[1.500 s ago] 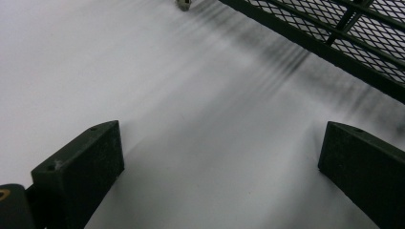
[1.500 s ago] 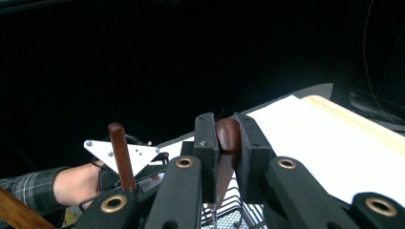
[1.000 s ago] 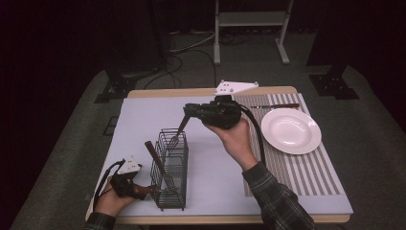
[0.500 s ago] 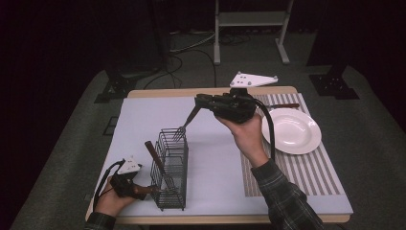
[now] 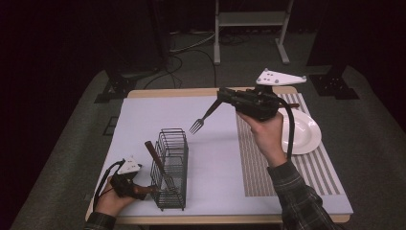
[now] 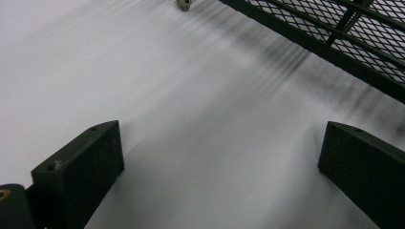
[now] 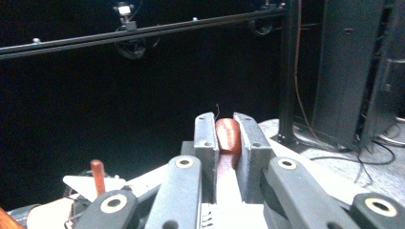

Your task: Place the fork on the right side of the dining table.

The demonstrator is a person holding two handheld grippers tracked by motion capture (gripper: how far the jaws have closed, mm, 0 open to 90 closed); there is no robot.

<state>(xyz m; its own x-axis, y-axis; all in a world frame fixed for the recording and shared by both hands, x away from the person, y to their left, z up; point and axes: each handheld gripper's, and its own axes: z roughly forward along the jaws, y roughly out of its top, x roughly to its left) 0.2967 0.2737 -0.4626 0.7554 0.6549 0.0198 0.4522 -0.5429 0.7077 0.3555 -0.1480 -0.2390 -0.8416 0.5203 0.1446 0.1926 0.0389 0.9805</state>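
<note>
My right tool (image 5: 225, 97) was clamped on the fork (image 5: 205, 117), which hung in the air above the counter (image 5: 143, 115), a little right of the frame's centre in the high view. Its handle end was buried between the pads, so I could not see how much of it I held. In the right gripper view a reddish-brown handle (image 7: 228, 136) sat squeezed between the two grey pads (image 7: 206, 143), and its lower part was cut off by the tool's body. The fork's long axis slanted from upper right to lower left, tines pointing down and left toward the wire basket (image 5: 171, 167).

My left tool (image 5: 125, 179) rested at the lower left, just beside the basket, its jaws standing apart over bare white counter in the left gripper view. A brown-handled utensil (image 5: 155, 160) leaned in the basket; its lower end was hard to make out behind the wires.
</note>
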